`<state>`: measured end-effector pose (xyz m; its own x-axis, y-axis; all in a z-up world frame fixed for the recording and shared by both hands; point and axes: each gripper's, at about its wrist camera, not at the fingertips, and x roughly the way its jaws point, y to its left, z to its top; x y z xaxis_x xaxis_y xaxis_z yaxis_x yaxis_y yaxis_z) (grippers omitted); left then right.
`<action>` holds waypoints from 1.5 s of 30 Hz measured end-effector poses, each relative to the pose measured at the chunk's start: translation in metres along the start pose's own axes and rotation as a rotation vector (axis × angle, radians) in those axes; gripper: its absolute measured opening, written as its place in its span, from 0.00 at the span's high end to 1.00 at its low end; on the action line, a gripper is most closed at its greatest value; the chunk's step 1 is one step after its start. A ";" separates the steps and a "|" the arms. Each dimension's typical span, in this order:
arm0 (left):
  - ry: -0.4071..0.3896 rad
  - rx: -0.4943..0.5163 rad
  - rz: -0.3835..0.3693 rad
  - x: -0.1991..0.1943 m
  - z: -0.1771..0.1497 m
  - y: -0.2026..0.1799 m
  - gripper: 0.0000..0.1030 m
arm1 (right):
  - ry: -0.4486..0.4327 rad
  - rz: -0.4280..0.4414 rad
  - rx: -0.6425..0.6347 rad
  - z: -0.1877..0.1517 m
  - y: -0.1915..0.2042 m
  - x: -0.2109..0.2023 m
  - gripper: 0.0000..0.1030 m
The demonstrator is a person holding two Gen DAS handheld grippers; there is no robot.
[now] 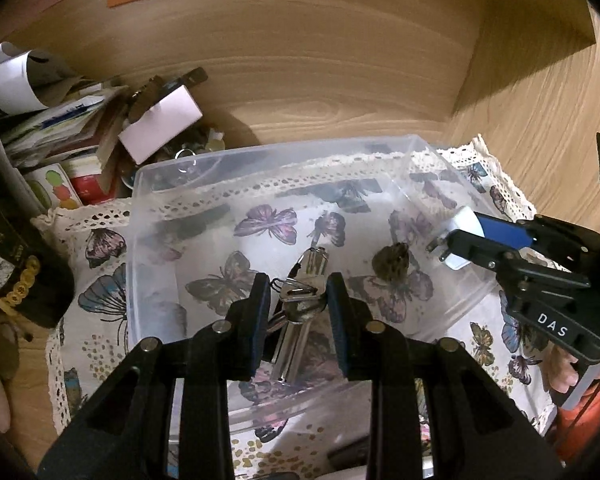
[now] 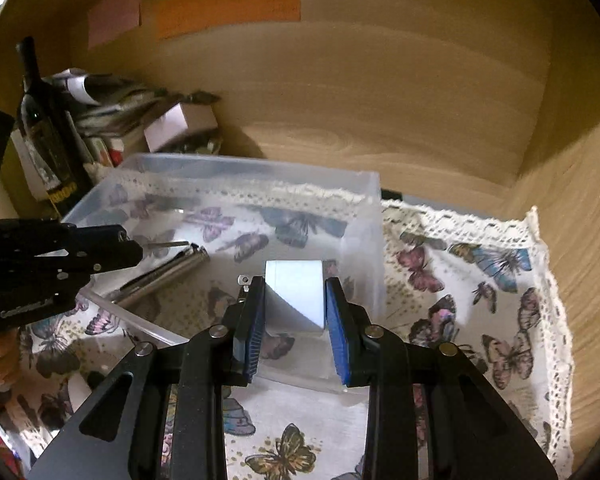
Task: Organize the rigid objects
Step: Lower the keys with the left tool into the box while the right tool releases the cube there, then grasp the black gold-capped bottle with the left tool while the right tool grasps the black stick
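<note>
A clear plastic bin [image 1: 140,208] [image 2: 374,188] stands on a butterfly-print cloth. My left gripper [image 1: 298,284] is over the bin, its jaws apart around a silver metal tool with keys [image 1: 300,304]; whether the pads touch it is unclear. The tool also shows in the right wrist view [image 2: 168,276]. A small brown lump [image 1: 392,264] lies in the bin. My right gripper [image 2: 295,292] is shut on a white plug adapter [image 2: 296,296] and holds it over the bin's right side. It shows in the left wrist view [image 1: 460,226].
A dark wine bottle [image 2: 44,136] stands left of the bin. A pile of papers, books and a white box [image 1: 160,120] sits behind at the left. Wooden walls close the back and right. The butterfly cloth [image 2: 480,280] extends to the right of the bin.
</note>
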<state>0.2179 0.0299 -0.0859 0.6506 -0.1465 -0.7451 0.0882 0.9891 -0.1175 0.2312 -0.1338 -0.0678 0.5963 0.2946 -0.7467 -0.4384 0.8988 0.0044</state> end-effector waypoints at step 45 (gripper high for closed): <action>0.047 -0.001 0.095 -0.069 -0.169 -0.053 0.01 | -0.008 0.039 0.110 -0.146 0.015 -0.101 0.33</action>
<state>0.0413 -0.0142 -0.1390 0.6200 -0.0529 -0.7828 0.0274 0.9986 -0.0457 0.0658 -0.1973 -0.0896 0.5859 0.3319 -0.7393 -0.3847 0.9168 0.1067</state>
